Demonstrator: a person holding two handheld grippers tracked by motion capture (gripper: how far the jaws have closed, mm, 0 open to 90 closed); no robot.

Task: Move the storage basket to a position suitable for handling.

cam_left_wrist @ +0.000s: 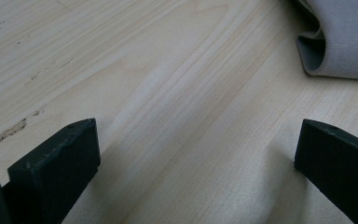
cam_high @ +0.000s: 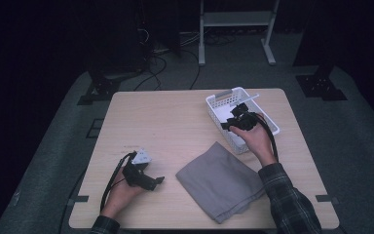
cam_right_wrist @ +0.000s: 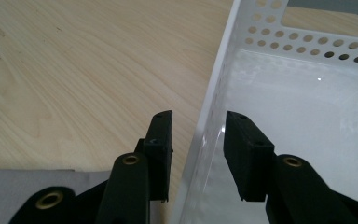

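Straddling one basket (cam_right_wrist: 223, 79): right gripper (cam_right_wrist: 198, 128)

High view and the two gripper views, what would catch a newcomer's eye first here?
Probably the white basket at the table's far right, with the right gripper straddling its side wall, one jaw inside and one outside, not yet closed. Next, the folded grey cloth near the front edge, and the left gripper open over bare wood.
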